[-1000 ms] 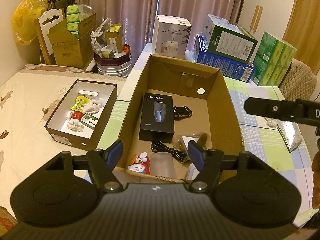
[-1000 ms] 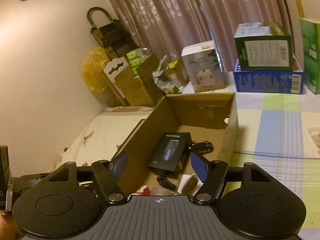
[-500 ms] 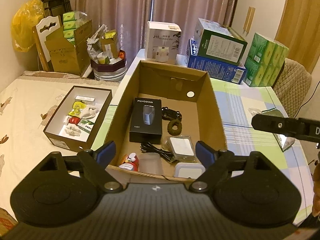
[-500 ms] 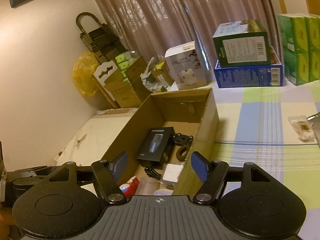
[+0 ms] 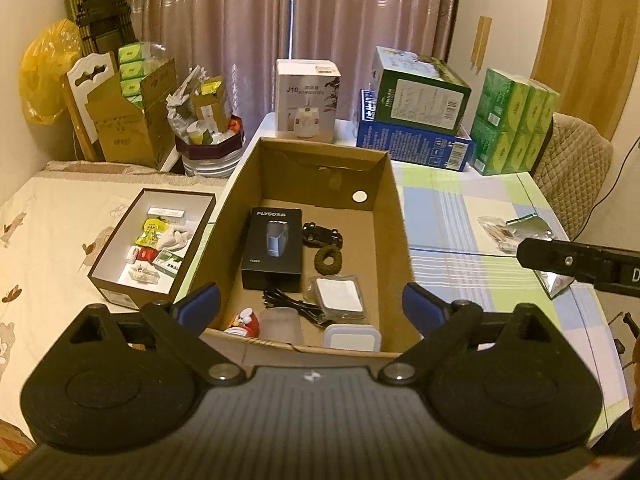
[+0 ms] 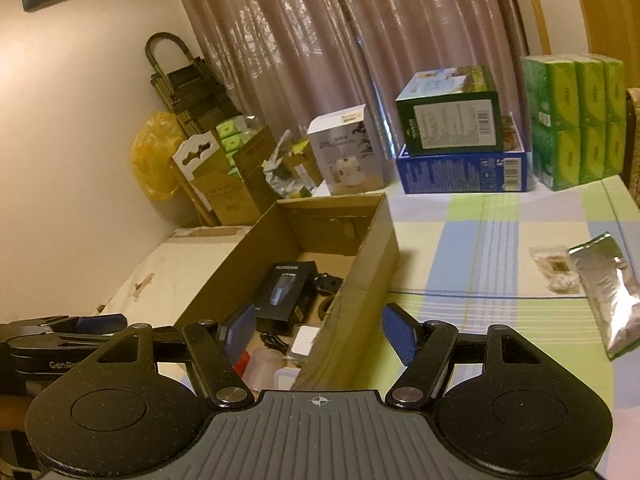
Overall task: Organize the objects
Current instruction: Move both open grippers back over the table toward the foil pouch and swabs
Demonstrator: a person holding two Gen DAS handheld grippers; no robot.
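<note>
Centrally, open cardboard box [image 5: 390,216], black shaver carton [image 5: 273,249] inside

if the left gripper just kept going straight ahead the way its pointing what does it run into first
Probably the near wall of the open cardboard box, or the clutter just behind it: the black cable and packaged white pad. The open left gripper frames that end, but depth is hard to judge.
</note>
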